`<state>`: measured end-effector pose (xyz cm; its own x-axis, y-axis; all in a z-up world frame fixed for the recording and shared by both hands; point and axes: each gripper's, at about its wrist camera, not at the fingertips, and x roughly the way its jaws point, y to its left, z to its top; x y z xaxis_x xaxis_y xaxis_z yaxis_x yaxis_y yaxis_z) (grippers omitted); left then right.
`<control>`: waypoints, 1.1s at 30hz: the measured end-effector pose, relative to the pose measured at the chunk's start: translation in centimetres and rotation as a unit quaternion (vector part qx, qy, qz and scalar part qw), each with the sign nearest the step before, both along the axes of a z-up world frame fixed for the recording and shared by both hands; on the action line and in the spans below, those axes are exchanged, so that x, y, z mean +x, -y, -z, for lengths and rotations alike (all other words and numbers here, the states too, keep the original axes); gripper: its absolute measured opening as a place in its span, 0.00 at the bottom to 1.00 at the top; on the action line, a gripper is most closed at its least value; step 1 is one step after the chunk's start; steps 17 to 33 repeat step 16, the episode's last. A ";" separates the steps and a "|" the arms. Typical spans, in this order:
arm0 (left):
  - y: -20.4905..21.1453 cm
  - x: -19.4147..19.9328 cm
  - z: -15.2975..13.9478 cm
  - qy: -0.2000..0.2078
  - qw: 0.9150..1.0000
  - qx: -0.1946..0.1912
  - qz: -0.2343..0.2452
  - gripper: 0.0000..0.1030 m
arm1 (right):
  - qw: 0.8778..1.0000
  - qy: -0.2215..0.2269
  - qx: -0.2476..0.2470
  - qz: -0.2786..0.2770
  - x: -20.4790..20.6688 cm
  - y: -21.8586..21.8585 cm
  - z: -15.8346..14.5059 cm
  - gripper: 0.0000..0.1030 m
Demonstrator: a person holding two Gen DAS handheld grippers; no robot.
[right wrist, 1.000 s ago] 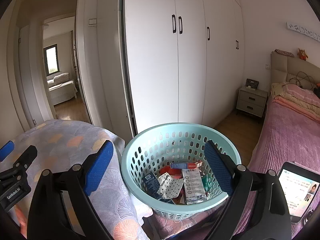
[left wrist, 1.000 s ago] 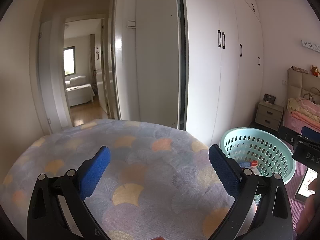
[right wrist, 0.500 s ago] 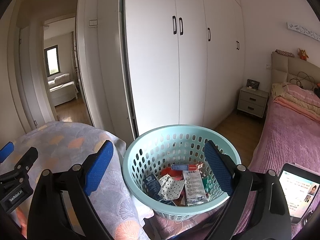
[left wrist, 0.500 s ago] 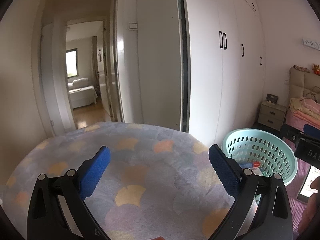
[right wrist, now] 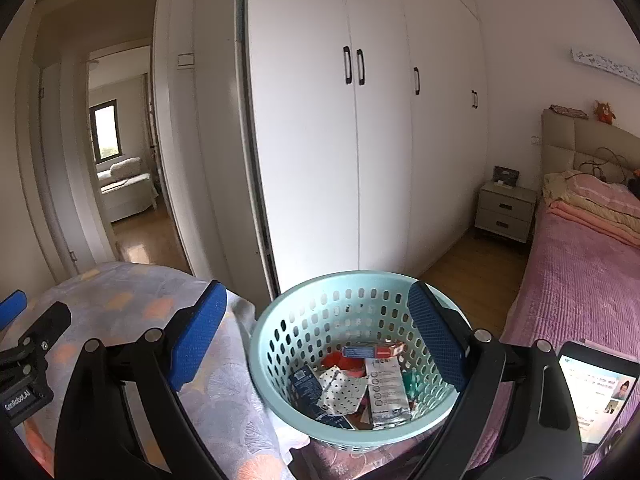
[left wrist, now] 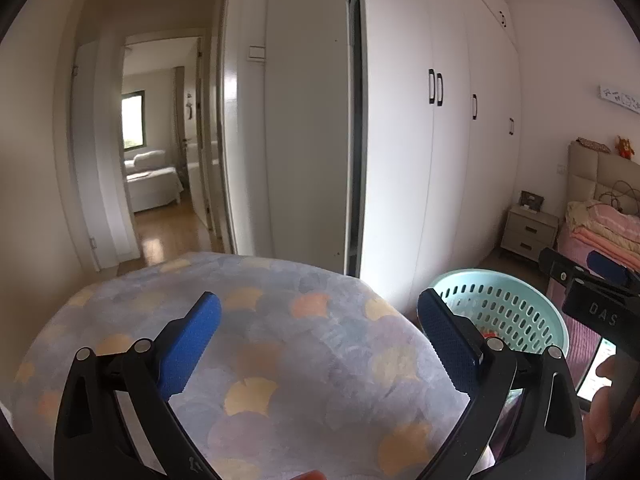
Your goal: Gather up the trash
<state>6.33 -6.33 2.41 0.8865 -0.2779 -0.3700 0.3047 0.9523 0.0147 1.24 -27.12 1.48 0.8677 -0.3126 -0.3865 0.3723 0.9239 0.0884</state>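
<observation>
Both tongs wide open (holding nothing), left tongs (left wrist: 318, 326) over quilt (left wrist: 280, 360), right tongs (right wrist: 318, 314) above basket (right wrist: 280, 344) rim.

At lower centre of the right wrist view, a round pale-turquoise perforated plastic basket (right wrist: 304, 344) is seen, smooth and slightly glossy. Printed paper and card packets (right wrist: 386, 386) are held in it. Soft matt scallop-patterned cloth (left wrist: 280, 360) is spread across the lower left wrist view.
</observation>
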 end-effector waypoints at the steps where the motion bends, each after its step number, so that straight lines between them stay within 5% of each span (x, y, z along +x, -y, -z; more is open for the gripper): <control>1: 0.0 0.0 0.0 0.000 1.000 0.000 -0.001 0.93 | 1.000 0.000 0.000 -0.003 0.1 -0.1 -0.1 0.85; 16: -4.8 0.6 -0.4 -0.007 0.998 -0.004 -0.069 0.93 | 0.999 -0.007 -0.013 -0.052 2.4 -4.2 -0.3 0.85; 33: -4.8 0.6 -0.4 -0.007 0.998 -0.004 -0.069 0.93 | 0.999 -0.007 -0.013 -0.052 2.4 -4.2 -0.3 0.85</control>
